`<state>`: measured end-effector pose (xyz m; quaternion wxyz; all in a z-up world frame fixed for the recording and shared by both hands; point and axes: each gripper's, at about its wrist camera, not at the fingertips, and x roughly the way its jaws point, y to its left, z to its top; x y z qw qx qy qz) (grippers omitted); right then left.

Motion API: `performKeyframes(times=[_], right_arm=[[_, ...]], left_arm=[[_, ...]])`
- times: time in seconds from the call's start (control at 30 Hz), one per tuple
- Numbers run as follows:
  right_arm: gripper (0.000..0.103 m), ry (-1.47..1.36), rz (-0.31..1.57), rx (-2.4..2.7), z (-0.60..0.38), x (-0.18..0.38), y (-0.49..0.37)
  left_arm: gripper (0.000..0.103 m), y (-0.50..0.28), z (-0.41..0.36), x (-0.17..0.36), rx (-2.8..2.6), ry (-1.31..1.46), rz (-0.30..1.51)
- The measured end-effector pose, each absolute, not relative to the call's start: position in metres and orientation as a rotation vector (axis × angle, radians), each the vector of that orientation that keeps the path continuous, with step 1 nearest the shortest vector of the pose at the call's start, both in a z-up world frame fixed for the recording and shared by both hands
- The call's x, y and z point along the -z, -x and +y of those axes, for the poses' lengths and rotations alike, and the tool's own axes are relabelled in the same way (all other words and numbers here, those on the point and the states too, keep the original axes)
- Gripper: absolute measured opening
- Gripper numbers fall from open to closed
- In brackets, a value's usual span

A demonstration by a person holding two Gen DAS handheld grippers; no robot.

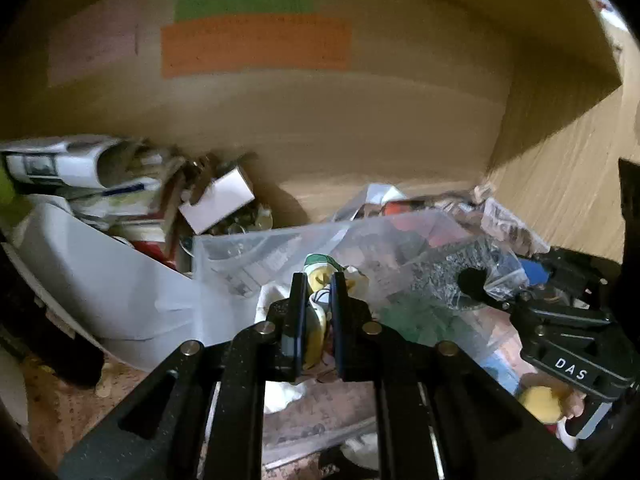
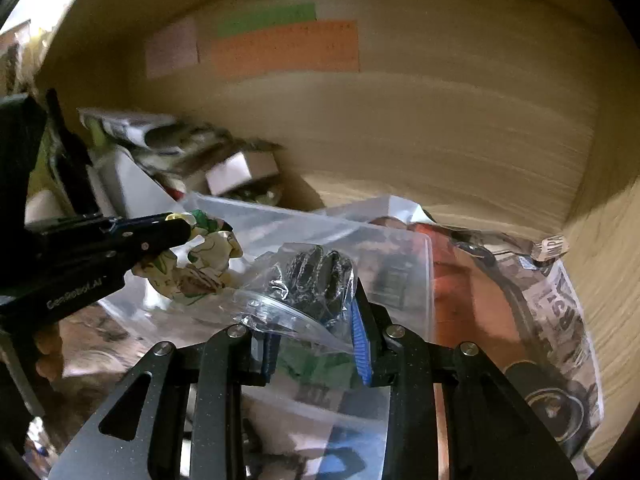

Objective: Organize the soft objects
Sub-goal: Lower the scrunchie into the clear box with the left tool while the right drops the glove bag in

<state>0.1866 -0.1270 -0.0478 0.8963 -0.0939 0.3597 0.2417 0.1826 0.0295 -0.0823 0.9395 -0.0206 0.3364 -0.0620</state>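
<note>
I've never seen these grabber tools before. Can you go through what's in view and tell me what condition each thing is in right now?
left gripper: shut on the printed cloth.
printed cloth: crumpled, lifted, pinched.
right gripper: open around a bag corner.
small clear bag: crinkled, holding something dark.
large clear bag: lying flat over clutter.
white box: tilted among clutter.

Right claw (image 2: 316,344) sits low centre, jaws parted around a small clear bag (image 2: 296,300) holding a black glove (image 2: 316,276); actual contact unclear. Left claw (image 2: 168,232) reaches in from the left, pinching a printed cream-and-green cloth (image 2: 200,264). Large clear plastic bag (image 2: 392,264) lies beneath both. Cardboard box wall (image 2: 440,128) behind.
</note>
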Motion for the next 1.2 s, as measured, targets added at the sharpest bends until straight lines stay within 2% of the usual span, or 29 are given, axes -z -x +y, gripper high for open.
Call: performKeyframes(times=[0.37,0.47,0.53,0.6,0.73,0.87,0.93,1.17,1.2], right_arm=[[0.031,0.247,0.841,-0.475,-0.123,0.071,-0.199],[0.041,0.251,0.853,-0.478,-0.123,0.070,-0.197],[0.054,0.251,0.858,-0.481,-0.123,0.068,-0.196],[0.059,0.249,0.859,-0.484,-0.124,0.066,-0.193],[0.060,0.238,0.859,-0.502,-0.127,0.059,-0.185],[0.063,0.212,0.815,-0.510,-0.134,0.044,-0.172],[0.069,0.200,0.781,-0.510,-0.138,0.034,-0.165],[0.074,0.176,0.682,-0.497,-0.156,0.005,-0.137],[0.076,0.173,0.675,-0.495,-0.159,0.003,-0.133]], left_arm=[[0.012,-0.201,0.027,0.110,0.137,0.043,0.798],[0.023,-0.200,0.028,0.109,0.140,0.045,0.804],[0.032,-0.196,0.030,0.107,0.138,0.052,0.800],[0.036,-0.192,0.031,0.104,0.139,0.057,0.789],[0.044,-0.182,0.035,0.095,0.141,0.063,0.769],[0.046,-0.168,0.038,0.081,0.143,0.063,0.729],[0.056,-0.159,0.040,0.074,0.145,0.062,0.705],[0.063,-0.127,0.042,0.058,0.160,0.052,0.659],[0.070,-0.123,0.042,0.058,0.163,0.051,0.661]])
